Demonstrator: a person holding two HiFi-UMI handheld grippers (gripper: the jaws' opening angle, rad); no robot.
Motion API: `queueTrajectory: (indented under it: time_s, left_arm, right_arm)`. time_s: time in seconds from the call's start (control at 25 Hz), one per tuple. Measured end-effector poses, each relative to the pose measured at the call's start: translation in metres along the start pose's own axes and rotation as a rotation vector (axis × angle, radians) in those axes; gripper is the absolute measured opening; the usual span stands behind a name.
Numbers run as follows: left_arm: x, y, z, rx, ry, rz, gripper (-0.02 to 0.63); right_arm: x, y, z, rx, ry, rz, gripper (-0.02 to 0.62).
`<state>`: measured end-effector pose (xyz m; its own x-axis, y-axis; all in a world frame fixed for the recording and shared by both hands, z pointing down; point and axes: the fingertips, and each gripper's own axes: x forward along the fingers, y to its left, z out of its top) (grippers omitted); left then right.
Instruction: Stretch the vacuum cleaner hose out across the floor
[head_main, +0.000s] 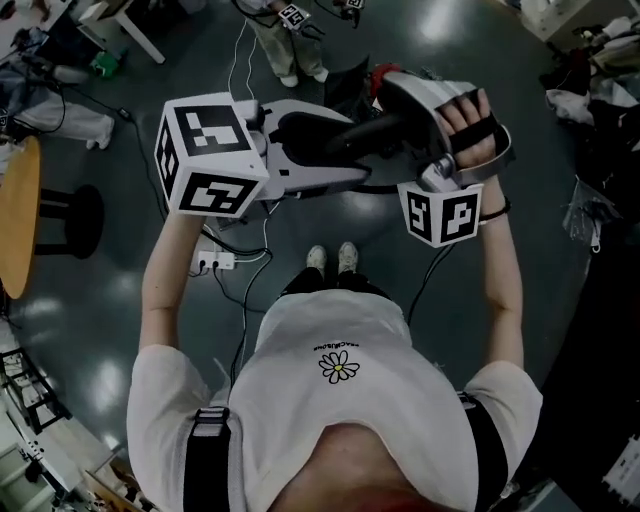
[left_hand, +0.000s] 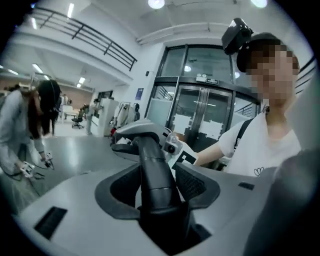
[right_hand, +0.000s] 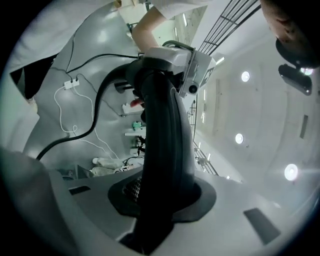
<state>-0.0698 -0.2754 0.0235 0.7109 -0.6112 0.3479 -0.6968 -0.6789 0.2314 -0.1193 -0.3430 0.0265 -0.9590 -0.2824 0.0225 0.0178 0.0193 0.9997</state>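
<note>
The right gripper (right_hand: 165, 196) clamps the hose (head_main: 322, 135), the left gripper (left_hand: 159, 186) straddles it loosely; a power strip (head_main: 212, 262) lies on the floor beneath the hose.

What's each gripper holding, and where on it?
The right gripper clamps one end of the black hose tube; the left gripper only flanks its other end, a gap showing on one side.
</note>
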Motion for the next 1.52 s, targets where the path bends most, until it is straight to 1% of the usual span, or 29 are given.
queueTrajectory:
  time_s: [0.08, 0.2, 0.36, 0.4, 0.48, 0.56, 0.64, 0.72, 0.8, 0.84, 0.96, 1.0, 1.08, 1.12, 1.16, 1.2, 1.24, 1.28, 1.36, 1.4, 1.44, 1.48, 1.52]
  left_arm:
    - [-0.003, -0.013, -0.015, -0.046, 0.025, -0.076, 0.204]
    - [-0.015, -0.046, -0.044, -0.102, 0.003, -0.177, 0.204]
    - [-0.042, -0.127, -0.093, -0.202, -0.062, -0.320, 0.204]
    - [-0.052, -0.152, -0.106, -0.233, -0.066, -0.375, 0.204]
    - [-0.075, -0.210, -0.131, -0.291, -0.064, -0.518, 0.204]
    - [-0.100, -0.275, -0.149, -0.321, -0.085, -0.662, 0.202]
    - [-0.124, -0.339, -0.158, -0.351, -0.153, -0.769, 0.202]
    - [-0.150, -0.394, -0.162, -0.395, -0.240, -0.830, 0.202]
    - [-0.178, -0.443, -0.170, -0.431, -0.317, -0.868, 0.202]
    - [-0.191, -0.465, -0.177, -0.442, -0.345, -0.880, 0.202]
    - [-0.216, -0.509, -0.198, -0.480, -0.406, -0.893, 0.204]
    - [-0.223, -0.523, -0.204, -0.504, -0.430, -0.899, 0.204]
    - [-0.235, -0.566, -0.222, -0.561, -0.464, -0.908, 0.203]
    - [-0.240, -0.593, -0.236, -0.589, -0.466, -0.912, 0.204]
    - [-0.244, -0.622, -0.253, -0.615, -0.458, -0.914, 0.204]
    - [-0.247, -0.651, -0.271, -0.638, -0.444, -0.915, 0.204]
    - [-0.249, -0.681, -0.289, -0.656, -0.425, -0.915, 0.204]
    - [-0.252, -0.712, -0.306, -0.671, -0.403, -0.915, 0.204]
    - [-0.260, -0.769, -0.336, -0.704, -0.351, -0.915, 0.204]
    - [-0.266, -0.794, -0.348, -0.719, -0.319, -0.915, 0.204]
    - [-0.273, -0.818, -0.359, -0.732, -0.286, -0.917, 0.204]
    - [-0.281, -0.839, -0.369, -0.741, -0.257, -0.922, 0.206]
    - [-0.289, -0.859, -0.377, -0.742, -0.236, -0.928, 0.206]
  right_arm:
    - [-0.007, 0.007, 0.015, -0.024, 0.002, 0.000, 0.097]
    - [-0.024, 0.013, 0.049, -0.083, 0.036, -0.014, 0.097]
    - [-0.070, 0.024, 0.123, -0.169, 0.091, -0.010, 0.097]
    - [-0.081, 0.025, 0.146, -0.187, 0.101, -0.017, 0.097]
    - [-0.102, 0.024, 0.199, -0.211, 0.112, -0.042, 0.097]
    - [-0.123, 0.020, 0.255, -0.219, 0.109, -0.069, 0.097]
    - [-0.148, 0.013, 0.309, -0.181, 0.070, -0.092, 0.097]
    - [-0.174, 0.002, 0.361, -0.098, 0.021, -0.130, 0.097]
    - [-0.200, -0.008, 0.410, -0.018, -0.002, -0.175, 0.097]
    - [-0.212, -0.009, 0.432, 0.005, -0.007, -0.188, 0.097]
    - [-0.241, -0.001, 0.481, 0.042, -0.007, -0.184, 0.097]
    - [-0.252, 0.002, 0.494, 0.078, -0.008, -0.180, 0.097]
    - [-0.288, 0.014, 0.523, 0.207, -0.006, -0.177, 0.099]
    - [-0.313, 0.023, 0.537, 0.289, 0.004, -0.174, 0.126]
    - [-0.341, 0.034, 0.549, 0.380, 0.021, -0.165, 0.191]
    - [-0.370, 0.046, 0.561, 0.477, 0.041, -0.149, 0.273]
    - [-0.399, 0.059, 0.573, 0.569, 0.064, -0.125, 0.337]
    - [-0.426, 0.075, 0.586, 0.649, 0.092, -0.093, 0.344]
    - [-0.478, 0.104, 0.614, 0.773, 0.150, -0.036, 0.344]
    - [-0.503, 0.114, 0.628, 0.842, 0.170, -0.033, 0.345]
    - [-0.528, 0.122, 0.641, 0.946, 0.184, -0.058, 0.345]
    - [-0.556, 0.132, 0.651, 1.094, 0.207, -0.107, 0.344]
    - [-0.589, 0.144, 0.654, 1.272, 0.252, -0.165, 0.347]
